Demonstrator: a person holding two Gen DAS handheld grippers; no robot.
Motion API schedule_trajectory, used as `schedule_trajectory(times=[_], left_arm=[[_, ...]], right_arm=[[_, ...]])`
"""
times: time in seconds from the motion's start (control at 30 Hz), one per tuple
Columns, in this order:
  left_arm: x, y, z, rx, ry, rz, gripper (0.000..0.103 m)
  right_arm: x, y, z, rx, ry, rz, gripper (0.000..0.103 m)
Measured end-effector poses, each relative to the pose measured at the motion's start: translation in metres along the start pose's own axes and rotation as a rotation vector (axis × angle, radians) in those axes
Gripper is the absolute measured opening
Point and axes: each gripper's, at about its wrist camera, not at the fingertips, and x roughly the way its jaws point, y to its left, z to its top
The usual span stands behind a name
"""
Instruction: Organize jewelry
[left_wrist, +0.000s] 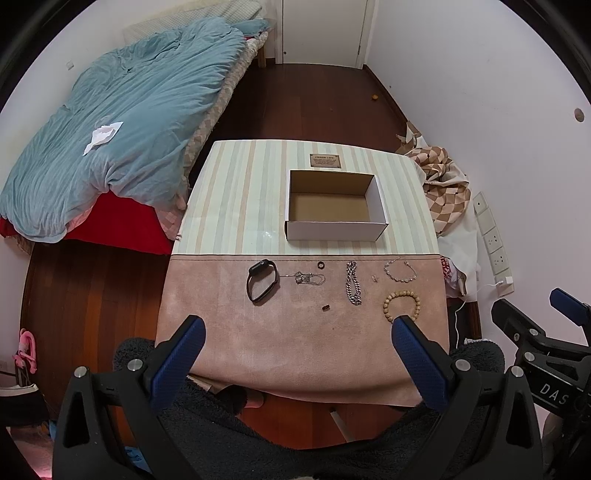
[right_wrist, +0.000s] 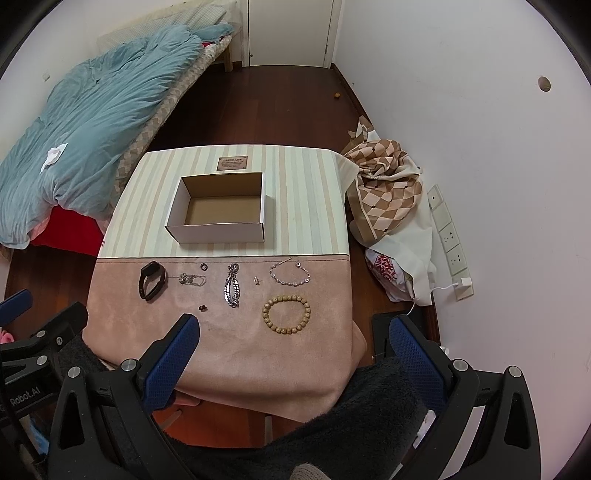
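Jewelry spread across pink suede mat: black watch band, thin silver necklace, chunky silver chain, crystal bracelet, wooden bead bracelet, small rings and a stud. Beyond them, open cardboard box, nothing inside. Left gripper and right gripper both spread wide, holding nothing, hovering above near mat edge. Probably best: start with bead bracelet, nearest right gripper; pinch one side of loop, lift clear, lower into box.

A small table with a pale striped top holds a pink suede cloth on its near half. An open white cardboard box sits on the stripes, at 12 o'clock from the cloth. A little brown label plate lies just behind the box.
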Motion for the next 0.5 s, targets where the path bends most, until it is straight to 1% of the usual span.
schedule_trajectory(times=[0.5], left_arm=[[-0.0012,-0.0006,0.0005,-0.001,-0.002,-0.001,0.103]], right_arm=[[-0.0031,-0.001,-0.0022,0.008,-0.014,0.0,0.103]])
